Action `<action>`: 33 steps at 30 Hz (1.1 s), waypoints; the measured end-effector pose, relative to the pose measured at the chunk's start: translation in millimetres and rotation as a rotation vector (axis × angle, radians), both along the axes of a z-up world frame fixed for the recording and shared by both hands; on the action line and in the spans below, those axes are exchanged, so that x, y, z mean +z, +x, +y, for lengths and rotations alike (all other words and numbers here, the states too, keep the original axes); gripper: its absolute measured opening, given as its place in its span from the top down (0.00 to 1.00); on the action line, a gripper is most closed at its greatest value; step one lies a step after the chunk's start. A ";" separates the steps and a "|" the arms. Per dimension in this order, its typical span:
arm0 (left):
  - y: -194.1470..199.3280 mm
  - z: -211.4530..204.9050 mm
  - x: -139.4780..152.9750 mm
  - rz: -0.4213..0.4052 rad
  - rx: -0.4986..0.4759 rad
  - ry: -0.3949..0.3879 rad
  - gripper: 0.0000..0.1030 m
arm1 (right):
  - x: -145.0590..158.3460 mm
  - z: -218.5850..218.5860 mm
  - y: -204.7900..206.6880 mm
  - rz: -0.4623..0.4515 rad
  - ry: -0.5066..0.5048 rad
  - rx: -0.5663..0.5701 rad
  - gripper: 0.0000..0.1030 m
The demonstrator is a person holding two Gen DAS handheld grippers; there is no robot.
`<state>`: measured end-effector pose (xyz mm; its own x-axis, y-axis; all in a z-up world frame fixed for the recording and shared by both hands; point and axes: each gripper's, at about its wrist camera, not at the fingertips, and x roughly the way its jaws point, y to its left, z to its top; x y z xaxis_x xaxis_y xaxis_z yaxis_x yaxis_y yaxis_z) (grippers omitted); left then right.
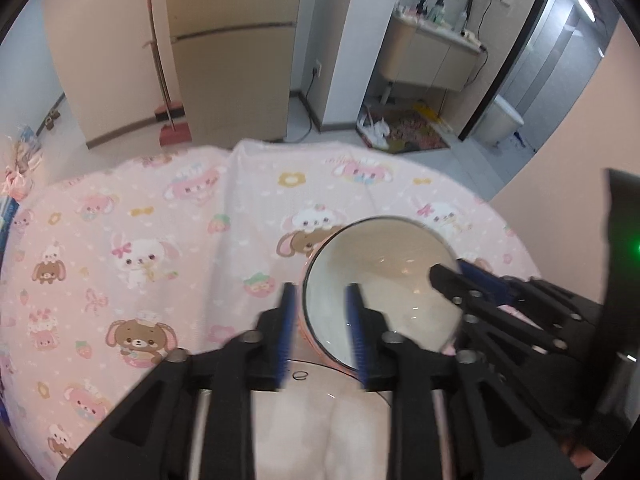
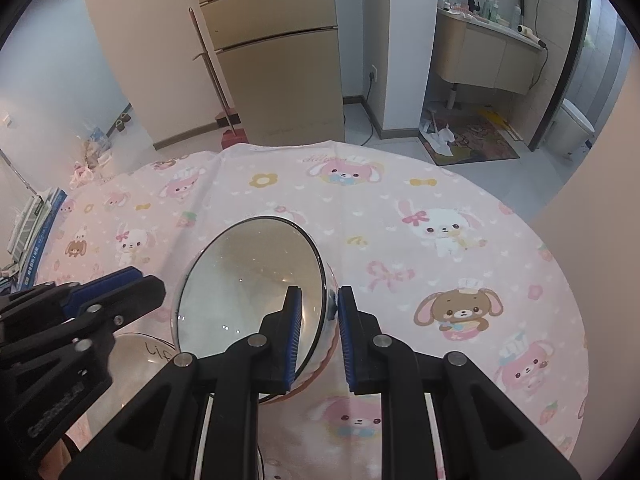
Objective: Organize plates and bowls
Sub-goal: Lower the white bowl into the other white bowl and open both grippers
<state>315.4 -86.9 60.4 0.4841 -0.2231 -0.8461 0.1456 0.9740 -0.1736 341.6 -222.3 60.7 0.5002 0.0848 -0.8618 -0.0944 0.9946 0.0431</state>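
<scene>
A pink bowl with a white inside and dark rim (image 1: 384,272) is held tilted above the table. My left gripper (image 1: 320,332) is shut on its left rim, one finger inside and one outside. My right gripper (image 2: 318,336) is shut on its right rim; the bowl shows in the right wrist view (image 2: 248,284). The right gripper shows at the right of the left wrist view (image 1: 456,284), and the left gripper shows at the left of the right wrist view (image 2: 116,292). A second white dish with a dark rim (image 1: 320,408) lies below the bowl, also in the right wrist view (image 2: 140,356).
The round table has a pink cartoon-animal cloth (image 2: 400,240). Boxes and papers (image 2: 32,224) sit at its left edge. Beyond it stand a beige fridge (image 2: 272,48), a broom and dustpan (image 2: 224,120) and a bathroom vanity (image 2: 488,52).
</scene>
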 end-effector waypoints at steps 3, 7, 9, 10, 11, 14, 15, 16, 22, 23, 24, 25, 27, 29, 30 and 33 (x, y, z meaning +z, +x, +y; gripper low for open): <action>-16.8 0.0 23.2 -0.105 0.019 0.009 0.37 | 6.7 -1.0 -3.0 -0.013 0.019 0.006 0.82; -33.0 1.5 43.9 -0.188 0.017 0.009 0.24 | 18.9 -4.1 -8.3 -0.039 0.039 0.015 0.82; -36.1 4.0 48.3 -0.194 0.014 -0.014 0.22 | 25.5 -6.5 -11.6 -0.053 0.048 0.013 0.82; -37.3 5.8 50.1 -0.194 0.019 -0.024 0.22 | 28.3 -7.4 -13.2 -0.058 0.055 0.015 0.82; -37.2 7.1 51.2 -0.196 0.023 -0.033 0.22 | 32.8 -9.6 -15.5 -0.065 0.066 0.016 0.82; -38.4 10.1 55.9 -0.210 0.026 -0.048 0.22 | 44.1 -16.9 -20.7 -0.085 0.091 0.020 0.82; -39.6 10.9 57.2 -0.217 0.029 -0.048 0.22 | 48.1 -21.0 -22.2 -0.093 0.101 0.012 0.82; -41.2 11.5 58.1 -0.222 0.034 -0.048 0.21 | 51.5 -25.4 -23.3 -0.099 0.110 0.000 0.82; -37.7 14.2 56.2 -0.242 0.046 -0.035 0.09 | 58.7 -42.3 -21.7 -0.095 0.141 -0.024 0.82; -35.8 14.4 54.8 -0.233 0.052 -0.036 0.09 | 58.1 -42.9 -20.8 -0.092 0.143 -0.027 0.82; -35.8 14.9 53.4 -0.222 0.055 -0.042 0.09 | 57.3 -45.3 -19.6 -0.087 0.150 -0.034 0.81; -35.5 15.8 52.7 -0.213 0.056 -0.059 0.09 | 56.4 -47.2 -18.8 -0.083 0.157 -0.040 0.81; -36.6 17.2 52.9 -0.208 0.047 -0.090 0.09 | 54.3 -50.2 -16.4 -0.078 0.177 -0.049 0.80; -36.4 17.5 52.2 -0.215 0.048 -0.089 0.05 | 52.2 -51.8 -14.4 -0.083 0.205 -0.035 0.70; -34.6 17.6 50.7 -0.219 0.057 -0.082 0.05 | 51.3 -51.0 -13.6 -0.084 0.201 -0.027 0.58; -25.5 16.6 42.1 -0.191 0.070 -0.084 0.05 | 49.0 -44.7 -13.0 -0.111 0.153 -0.011 0.44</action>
<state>289.9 -70.3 102.6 0.6504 -0.2494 -0.7175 0.1161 0.9661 -0.2306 328.6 -267.0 109.7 0.5931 0.2046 -0.7787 -0.0960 0.9782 0.1839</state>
